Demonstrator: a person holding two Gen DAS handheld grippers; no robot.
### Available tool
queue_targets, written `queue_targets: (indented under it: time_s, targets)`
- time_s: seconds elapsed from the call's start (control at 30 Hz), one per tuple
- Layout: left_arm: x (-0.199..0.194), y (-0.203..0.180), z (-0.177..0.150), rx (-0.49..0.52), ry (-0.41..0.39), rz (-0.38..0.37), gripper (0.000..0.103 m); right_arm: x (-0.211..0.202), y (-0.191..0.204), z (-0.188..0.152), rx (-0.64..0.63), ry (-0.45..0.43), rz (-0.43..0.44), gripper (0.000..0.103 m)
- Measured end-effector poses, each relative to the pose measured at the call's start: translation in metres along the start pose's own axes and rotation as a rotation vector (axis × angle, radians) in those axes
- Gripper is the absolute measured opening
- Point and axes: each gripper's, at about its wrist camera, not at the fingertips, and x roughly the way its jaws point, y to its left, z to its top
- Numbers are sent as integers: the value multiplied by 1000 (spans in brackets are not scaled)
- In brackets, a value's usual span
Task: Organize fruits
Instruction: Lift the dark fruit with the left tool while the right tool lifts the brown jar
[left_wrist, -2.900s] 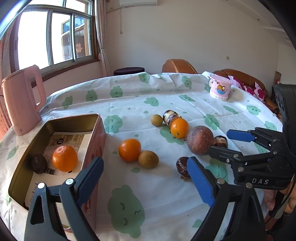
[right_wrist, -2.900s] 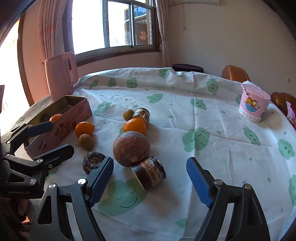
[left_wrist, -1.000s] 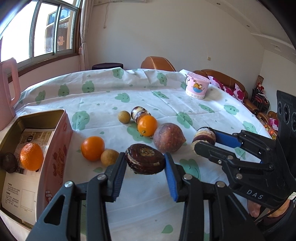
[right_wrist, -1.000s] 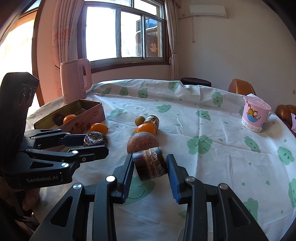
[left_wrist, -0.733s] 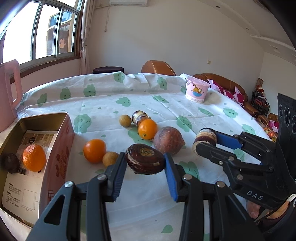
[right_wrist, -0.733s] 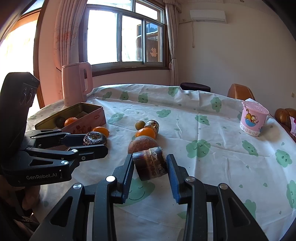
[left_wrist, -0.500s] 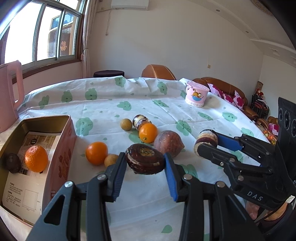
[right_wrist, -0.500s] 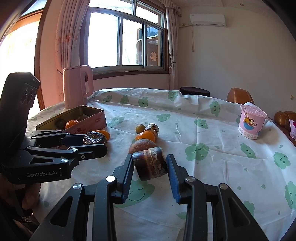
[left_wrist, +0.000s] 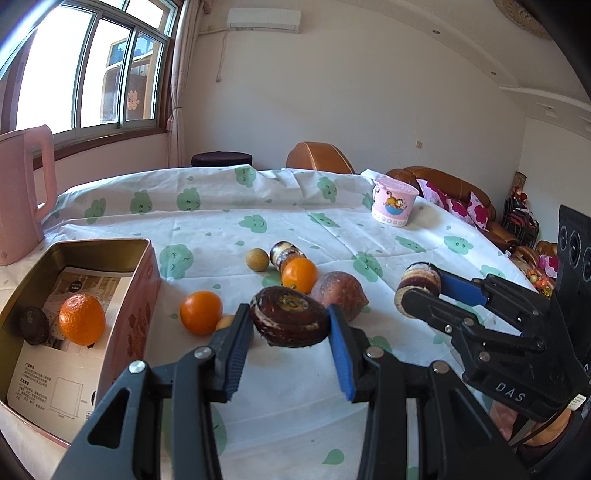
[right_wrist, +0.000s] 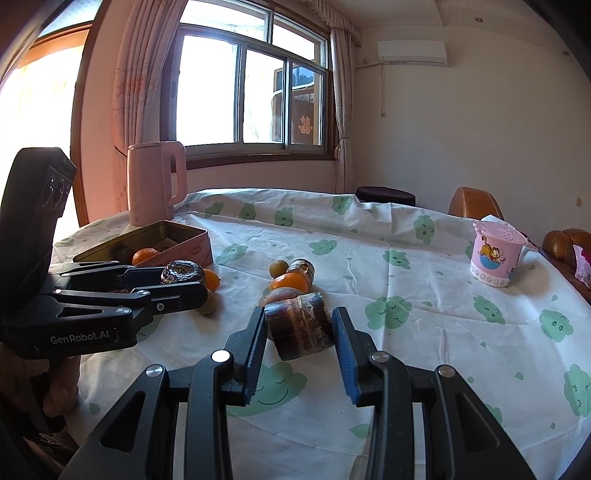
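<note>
Both lifted now: dark brown fruit (left_wrist: 290, 316) pinched tight in left gripper (left_wrist: 286, 332), up off table (left_wrist: 369, 236); striped brown chunk (right_wrist: 301, 326) pinched tight in right gripper (right_wrist: 299, 334), also off the cloth. A moment back, both lying on the cloth, jaws wide. Means two more pieces ready to go in tin box (left_wrist: 142, 291), off to the left. Both grippers tipped a bit down, side by side, hovering over loose oranges (left_wrist: 201, 312).
</note>
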Motion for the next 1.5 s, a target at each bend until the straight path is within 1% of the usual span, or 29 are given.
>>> queue_targets:
  time_s: [0.77,1.23,1.5]
  targets:
    - [-17,-2,-2,7,-93,86,43,-12,0,-1,-3,-76,-9,38]
    - [-25,-6,-4,19,-144,127,43,-20,-1,-3,-4,-123,3,38]
    - [-30,-9,-5,34,-172,155,42,-28,-1,-4,-6,-166,19,38]
